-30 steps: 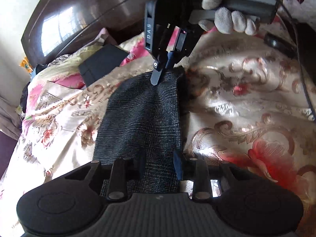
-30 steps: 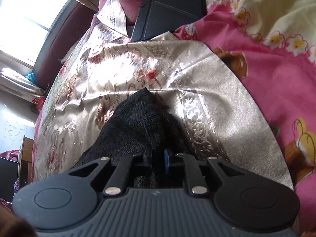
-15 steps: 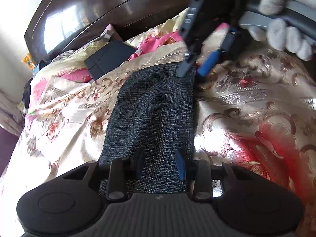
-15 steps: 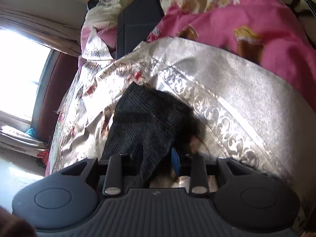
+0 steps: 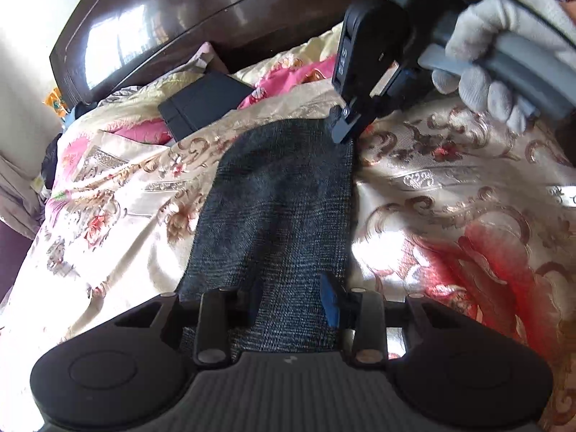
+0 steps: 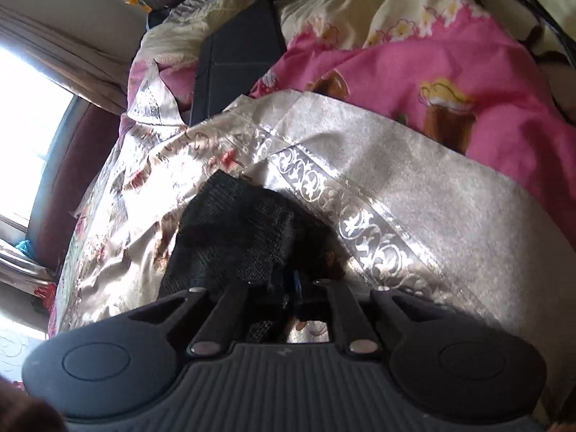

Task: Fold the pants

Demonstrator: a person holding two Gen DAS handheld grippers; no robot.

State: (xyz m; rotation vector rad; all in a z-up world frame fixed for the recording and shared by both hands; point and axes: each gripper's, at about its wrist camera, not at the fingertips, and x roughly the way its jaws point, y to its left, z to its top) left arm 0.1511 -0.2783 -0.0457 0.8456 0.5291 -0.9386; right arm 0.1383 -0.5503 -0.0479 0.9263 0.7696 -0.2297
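The dark grey knit pants (image 5: 277, 208) lie folded into a long strip on the floral bedspread. My left gripper (image 5: 291, 300) is open, its fingers spread over the near end of the strip. My right gripper (image 5: 345, 126), held by a gloved hand, is shut on the far right corner of the pants. In the right wrist view the pants (image 6: 230, 237) bunch in front of the right gripper (image 6: 291, 280), whose jaws pinch the cloth edge.
A gold floral bedspread (image 5: 450, 194) covers the bed. A black flat case (image 5: 201, 104) lies near the pillows; it also shows in the right wrist view (image 6: 237, 57). A pink cartoon quilt (image 6: 432, 72) and a dark wooden headboard (image 5: 187, 18) lie beyond.
My right gripper had opened and lifted off the far corner half a second ago; now it is back down and shut on that corner. My left gripper stays open over the near end.
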